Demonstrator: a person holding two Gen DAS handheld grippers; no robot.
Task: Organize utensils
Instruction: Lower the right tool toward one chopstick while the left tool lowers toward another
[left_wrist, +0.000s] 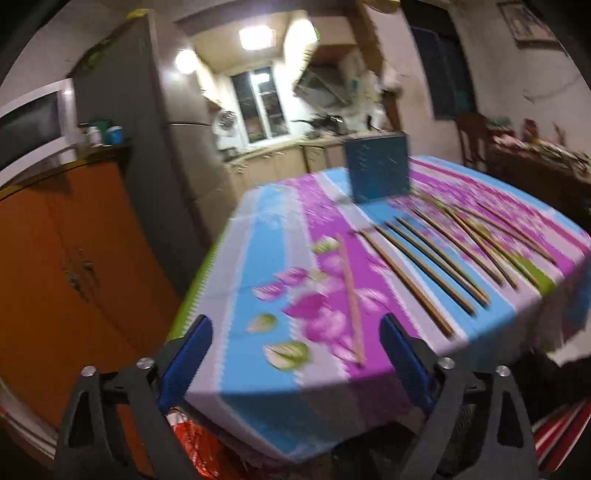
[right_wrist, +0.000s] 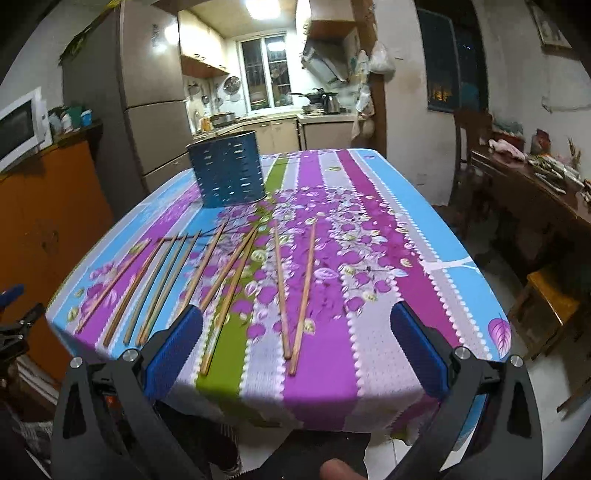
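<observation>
Several wooden chopsticks (right_wrist: 221, 273) lie side by side on the flowered tablecloth (right_wrist: 369, 258), ends toward the near edge. A blue perforated utensil holder (right_wrist: 227, 170) stands upright behind them, empty as far as I can see. My right gripper (right_wrist: 295, 336) is open above the near table edge, with two chopsticks (right_wrist: 291, 295) between its fingers' lines. In the blurred left wrist view, my left gripper (left_wrist: 295, 343) is open over the table's left front corner, near a single pale chopstick (left_wrist: 352, 299). The other chopsticks (left_wrist: 443, 254) and the holder (left_wrist: 378, 168) lie beyond.
An orange cabinet (left_wrist: 66, 266) stands left of the table with a microwave (right_wrist: 18, 129) on top. A dark wooden side table (right_wrist: 535, 192) with clutter and a stool (right_wrist: 550, 295) stand to the right. A kitchen counter (right_wrist: 280, 122) is behind.
</observation>
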